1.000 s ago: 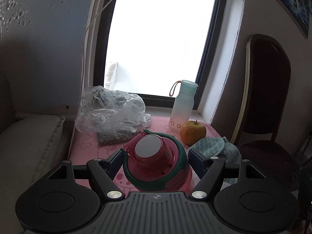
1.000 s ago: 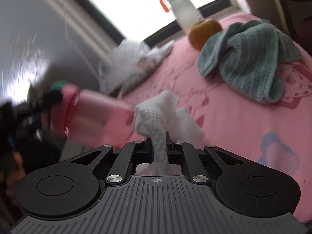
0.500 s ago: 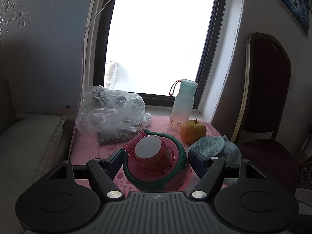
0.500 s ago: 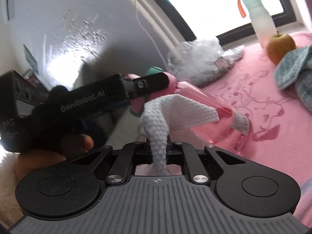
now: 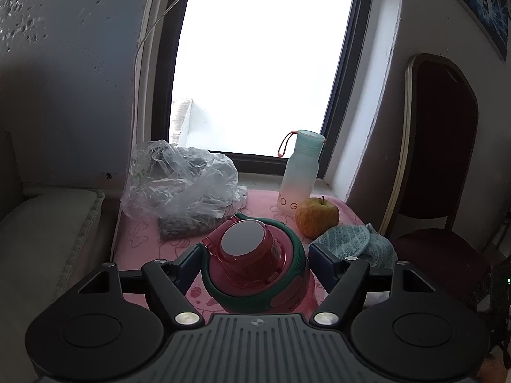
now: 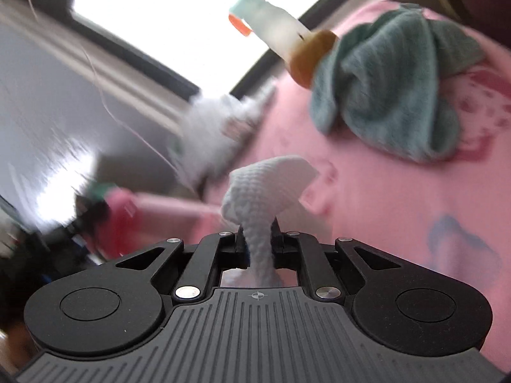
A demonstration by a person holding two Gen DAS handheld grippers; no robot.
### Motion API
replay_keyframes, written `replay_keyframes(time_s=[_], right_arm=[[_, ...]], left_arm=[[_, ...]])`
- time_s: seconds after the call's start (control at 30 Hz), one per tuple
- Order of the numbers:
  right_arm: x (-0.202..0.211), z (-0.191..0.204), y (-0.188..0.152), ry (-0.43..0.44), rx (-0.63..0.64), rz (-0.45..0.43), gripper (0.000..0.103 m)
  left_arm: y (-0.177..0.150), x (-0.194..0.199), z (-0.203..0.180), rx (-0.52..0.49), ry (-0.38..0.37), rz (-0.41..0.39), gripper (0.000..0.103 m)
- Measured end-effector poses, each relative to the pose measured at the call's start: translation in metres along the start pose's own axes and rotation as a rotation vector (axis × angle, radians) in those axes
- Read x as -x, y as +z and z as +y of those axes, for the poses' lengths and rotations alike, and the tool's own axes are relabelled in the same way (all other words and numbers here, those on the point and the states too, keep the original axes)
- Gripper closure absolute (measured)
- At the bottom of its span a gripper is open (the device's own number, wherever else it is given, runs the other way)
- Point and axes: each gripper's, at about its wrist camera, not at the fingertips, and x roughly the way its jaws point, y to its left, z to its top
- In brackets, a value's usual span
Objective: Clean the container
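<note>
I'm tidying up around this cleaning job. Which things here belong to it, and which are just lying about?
In use:
- pink bottle, clamped in the left gripper
- white wipe, pinched in the right gripper

Lying about on the pink table cover:
- teal cloth
- apple
- pale bottle
- plastic bag

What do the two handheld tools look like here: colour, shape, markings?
Both match. The left tool and right tool have a grey ribbed body with a small crosshair mark, flanked by two round black housings. Black angular linkage arms carry silver pivot screws. The left fingers have dark blue pads. No cables or sleeves show.
</note>
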Motion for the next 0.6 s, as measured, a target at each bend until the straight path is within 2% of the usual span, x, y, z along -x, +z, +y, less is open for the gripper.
replay_keyframes(time_s=[0.17,0.3,0.4,0.47,0.6], right_arm=[[-0.018,-0.023,-0.005,-0.062,-0.086,0.053,0.088],[-0.016,-0.020,-0.010,-0.047,-0.041,0.112,0.088],[-0.011,-0.004,-0.013,-0.061,0.068,0.183,0.089],[-0.009,0.007,-0.017,-0.022,0.138,0.231,0.089],[-0.007,0.035,-0.022,0.123,0.238,0.305,0.089]], left_arm=[[0.000,0.001,-0.001,-0.004,0.003,0.001,0.031],[0.000,0.002,0.006,-0.012,-0.014,0.002,0.031],[0.000,0.003,0.007,-0.012,-0.018,0.003,0.031],[0.000,0.003,0.007,-0.009,-0.019,0.003,0.031],[0.000,0.004,0.006,-0.015,-0.021,0.004,0.031]])
